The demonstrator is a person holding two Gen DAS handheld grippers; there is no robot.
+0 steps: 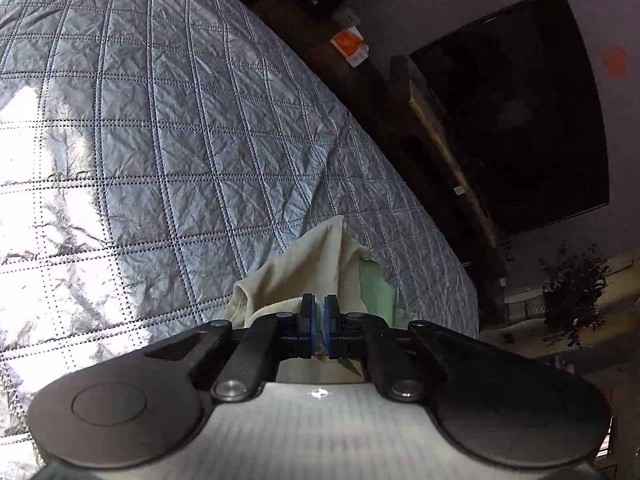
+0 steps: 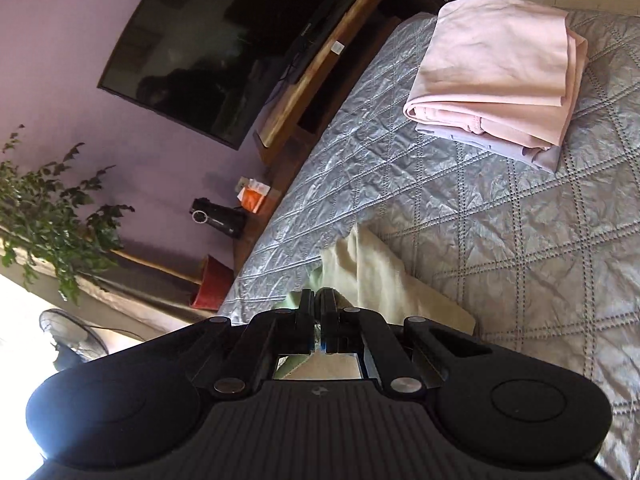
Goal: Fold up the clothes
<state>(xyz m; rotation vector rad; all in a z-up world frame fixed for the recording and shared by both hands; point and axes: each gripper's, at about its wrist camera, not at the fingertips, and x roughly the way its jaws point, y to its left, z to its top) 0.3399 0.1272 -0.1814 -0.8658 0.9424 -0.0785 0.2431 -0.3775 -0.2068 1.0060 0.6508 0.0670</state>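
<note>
We see the left hand-held gripper angled down toward the bed, its jaws pressed together on a cream garment that rises in a peak just ahead of the fingertips. A green layer shows beside the cream cloth, on its right in this view. The right hand-held gripper also tilts downward, at a shallower angle, and is likewise clamped on the cream garment, which trails away across the grey quilted cover. We count one garment held between the two grippers and one folded stack lying farther up the bed: a pink piece on top of a lilac one. Beyond the bed's edge we count one dark television on the wall, one leafy plant and one fan.
</note>
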